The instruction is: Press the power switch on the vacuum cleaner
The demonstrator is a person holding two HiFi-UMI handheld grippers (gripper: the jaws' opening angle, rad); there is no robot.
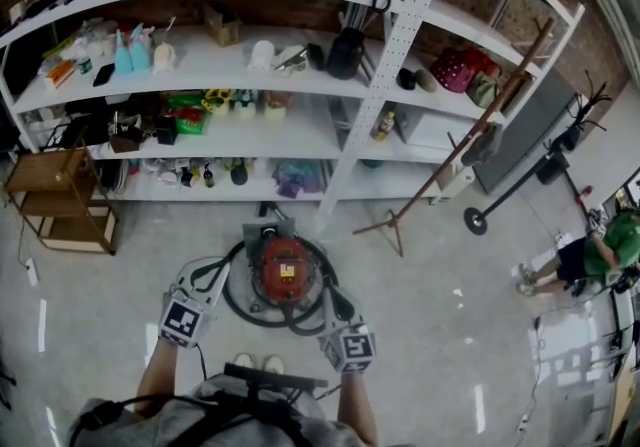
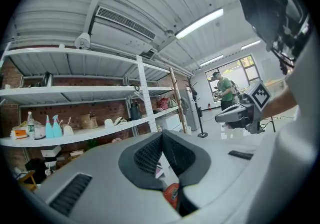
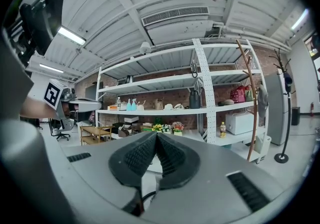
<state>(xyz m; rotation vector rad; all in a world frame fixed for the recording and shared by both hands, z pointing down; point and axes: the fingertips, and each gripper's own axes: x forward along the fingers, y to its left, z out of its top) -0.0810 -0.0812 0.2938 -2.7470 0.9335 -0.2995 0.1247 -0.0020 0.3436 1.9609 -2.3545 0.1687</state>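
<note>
The vacuum cleaner is a red canister standing on the floor, ringed by its black hose. My left gripper hangs just left of the canister, and my right gripper just right of it and nearer to me. Both are above the floor and apart from the canister. In the left gripper view the jaws are shut with nothing between them, and a sliver of the red vacuum cleaner shows below. The right gripper is likewise shut and empty, with a piece of black hose under it. No power switch is distinguishable.
A white shelf rack full of bottles, bags and boxes stands behind the vacuum. A wooden side table is at the left. A leaning wooden stand and a black floor stand are at the right. A person sits far right.
</note>
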